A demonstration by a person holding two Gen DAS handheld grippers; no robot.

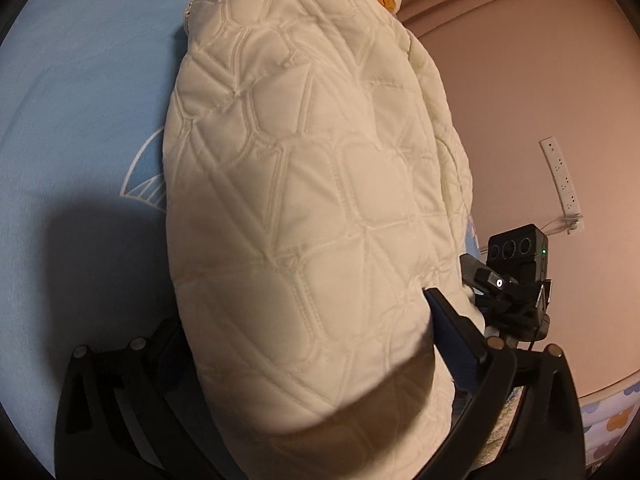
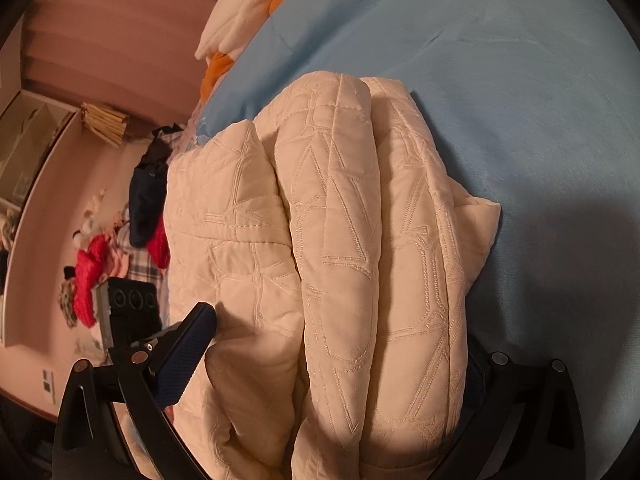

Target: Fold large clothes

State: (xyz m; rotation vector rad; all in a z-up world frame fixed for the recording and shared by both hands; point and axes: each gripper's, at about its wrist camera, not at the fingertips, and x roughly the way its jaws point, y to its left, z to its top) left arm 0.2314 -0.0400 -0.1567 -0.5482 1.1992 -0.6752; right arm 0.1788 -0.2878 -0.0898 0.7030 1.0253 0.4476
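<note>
One cream quilted coat bunched in thick folds, both tongs wide apart w/ fabric between, blue sheet.

Both grippers: black plastic frames, silver round screws, dark-blue textured pads; black three-lens camera block on top.

Cream-white quilted padded garment, stitched all over in a raised geometric line pattern, lies folded into a thick bundle on the light blue bed sheet. From the right wrist view the garment shows several stacked puffy layers standing as rounded ridges side by side, a loose corner sticking out onto the sheet at the right. It sits at the sheet's edge, its far end toward a cream-and-orange item at the top of the sheet.
</note>
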